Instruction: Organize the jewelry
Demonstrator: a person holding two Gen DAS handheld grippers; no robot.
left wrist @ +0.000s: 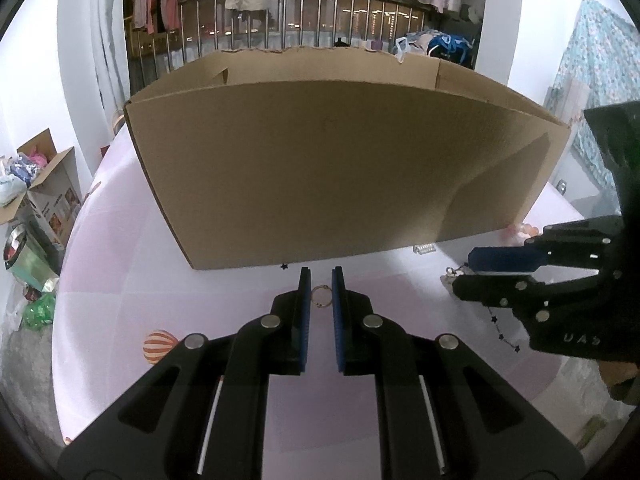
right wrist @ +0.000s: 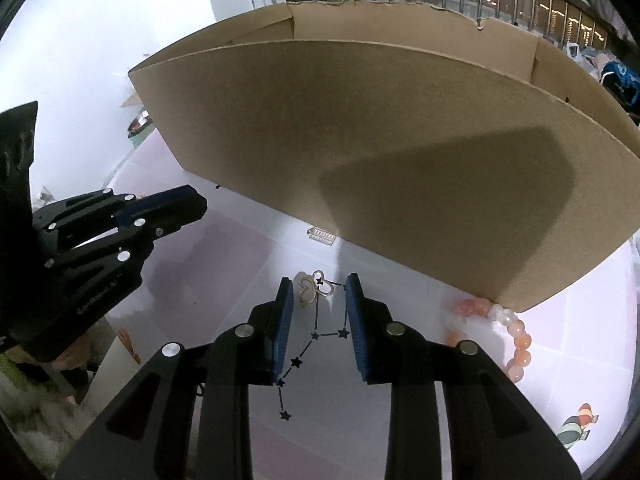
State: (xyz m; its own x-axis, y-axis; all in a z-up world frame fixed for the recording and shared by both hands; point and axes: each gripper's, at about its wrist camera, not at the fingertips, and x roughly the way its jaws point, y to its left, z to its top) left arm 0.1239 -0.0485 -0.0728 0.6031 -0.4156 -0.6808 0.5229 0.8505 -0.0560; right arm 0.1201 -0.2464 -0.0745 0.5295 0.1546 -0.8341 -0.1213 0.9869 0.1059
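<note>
A small gold ring (left wrist: pixel 321 295) lies on the pale pink table between the tips of my left gripper (left wrist: pixel 321 280), which is open around it. My right gripper (right wrist: pixel 318 292) is open over a black star necklace (right wrist: pixel 316 336) and a gold heart pendant (right wrist: pixel 308 290); it also shows in the left wrist view (left wrist: pixel 466 276). A pink bead bracelet (right wrist: pixel 516 340) lies at the corner of the big open cardboard box (left wrist: pixel 340 168), which stands just behind both grippers (right wrist: pixel 400 152). A small silver clip (right wrist: pixel 321 235) lies by the box's front wall.
The table (left wrist: pixel 120 264) has a printed pink cloth with a striped balloon picture (left wrist: pixel 159 346). Boxes and bags (left wrist: pixel 36 200) sit on the floor at the left. A railing with hanging clothes (left wrist: pixel 280 12) is behind the box.
</note>
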